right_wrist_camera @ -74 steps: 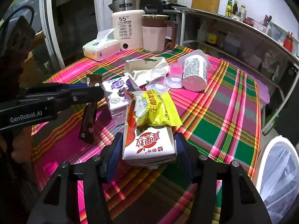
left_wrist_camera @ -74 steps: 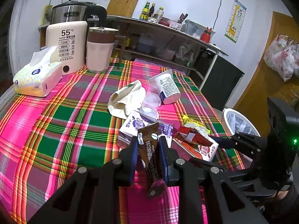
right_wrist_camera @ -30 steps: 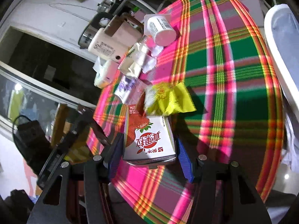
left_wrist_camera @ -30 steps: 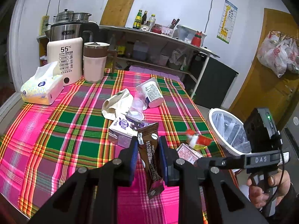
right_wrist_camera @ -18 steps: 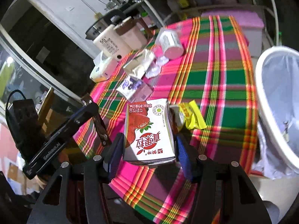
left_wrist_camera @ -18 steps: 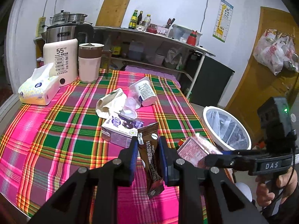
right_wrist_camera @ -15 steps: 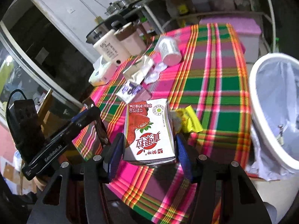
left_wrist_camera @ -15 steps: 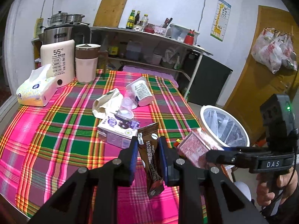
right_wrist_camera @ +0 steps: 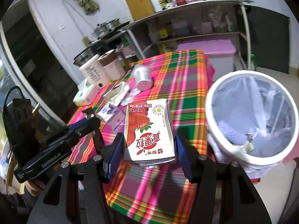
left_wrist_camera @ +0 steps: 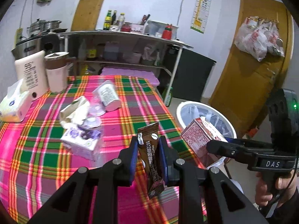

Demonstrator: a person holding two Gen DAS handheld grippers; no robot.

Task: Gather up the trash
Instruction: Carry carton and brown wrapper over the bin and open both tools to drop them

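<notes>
Trash rides in both grippers above a plaid-covered table (left_wrist_camera: 46, 149), with a white lined bin (right_wrist_camera: 252, 119) waiting just off the table's edge. The right gripper (right_wrist_camera: 149, 149) is clamped across the flat sides of a strawberry milk carton (right_wrist_camera: 149, 128), its blue pads pressing on both faces and the carton's top pointing away from the camera. The left gripper (left_wrist_camera: 148, 153) is pinched nearly together on a brown coffee sachet (left_wrist_camera: 150, 158), which stands between the pads with both ends sticking out. Other litter lies on the cloth: a purple carton (left_wrist_camera: 81, 141), a crumpled wrapper (left_wrist_camera: 74, 112), clear lids and a tipped white cup (left_wrist_camera: 109, 98); a tissue pack (left_wrist_camera: 13, 106) and kettles stand at the far side. The milk carton looks light and probably empty, stiff enough along its edges but likely to buckle if squeezed hard on the broad faces, so a mid-body hold across the narrow width suits it. The sachet is thin, limp and glossy, apt to slip or flop; the grip across its middle seems the safest place. Both pieces appear ready to drop into the bin, which sits beside and below the carton in the right view.
</notes>
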